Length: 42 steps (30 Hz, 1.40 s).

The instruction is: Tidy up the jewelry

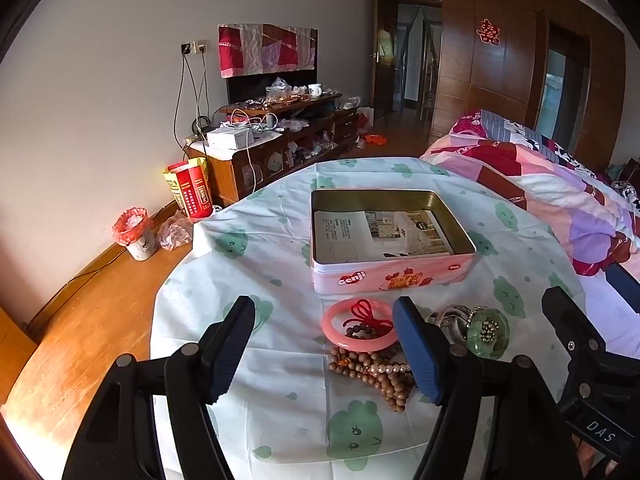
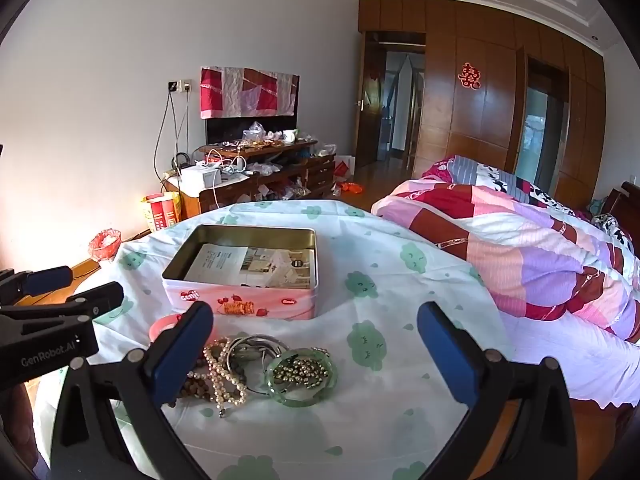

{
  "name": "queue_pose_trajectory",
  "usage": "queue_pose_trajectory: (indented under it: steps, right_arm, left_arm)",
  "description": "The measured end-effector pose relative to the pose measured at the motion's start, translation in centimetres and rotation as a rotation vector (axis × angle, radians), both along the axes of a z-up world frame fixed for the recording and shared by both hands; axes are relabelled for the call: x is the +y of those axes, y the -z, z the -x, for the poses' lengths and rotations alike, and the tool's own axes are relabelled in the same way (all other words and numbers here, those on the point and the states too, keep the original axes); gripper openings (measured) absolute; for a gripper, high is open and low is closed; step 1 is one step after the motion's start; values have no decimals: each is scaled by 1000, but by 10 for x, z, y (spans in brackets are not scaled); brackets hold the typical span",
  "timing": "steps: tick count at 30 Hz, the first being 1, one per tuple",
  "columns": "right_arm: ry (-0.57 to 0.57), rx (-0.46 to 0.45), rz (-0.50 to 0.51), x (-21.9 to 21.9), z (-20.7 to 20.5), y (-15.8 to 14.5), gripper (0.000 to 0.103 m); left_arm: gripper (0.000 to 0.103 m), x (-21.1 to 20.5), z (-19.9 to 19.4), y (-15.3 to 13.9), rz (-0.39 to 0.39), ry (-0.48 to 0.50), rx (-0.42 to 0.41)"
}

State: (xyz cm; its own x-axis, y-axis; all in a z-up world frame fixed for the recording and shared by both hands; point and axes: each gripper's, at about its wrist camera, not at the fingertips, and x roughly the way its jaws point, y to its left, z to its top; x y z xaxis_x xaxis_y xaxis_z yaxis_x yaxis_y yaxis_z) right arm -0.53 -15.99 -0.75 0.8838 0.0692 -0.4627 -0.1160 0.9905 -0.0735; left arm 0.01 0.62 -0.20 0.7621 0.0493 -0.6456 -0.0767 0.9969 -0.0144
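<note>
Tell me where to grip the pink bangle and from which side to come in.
Grip the pink bangle across its bare left rim, coming down from above with one jaw inside the ring. It lies flat, and the red cord and wooden beads crowd its middle and near edge.

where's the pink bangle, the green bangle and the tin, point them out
pink bangle (image 1: 332,334): left wrist view, on its left rim.
green bangle (image 2: 298,398): right wrist view, on its near rim.
tin (image 1: 372,274): left wrist view, on its pink front wall.
</note>
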Motion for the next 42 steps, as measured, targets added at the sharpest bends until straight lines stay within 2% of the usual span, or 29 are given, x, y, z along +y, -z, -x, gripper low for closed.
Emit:
queue_pose_trajectory:
  steps: [42]
  right_arm:
    - [-2,9,0,5,2,5,103]
  left_arm:
    - [72,3,-1,1,5,-16,3]
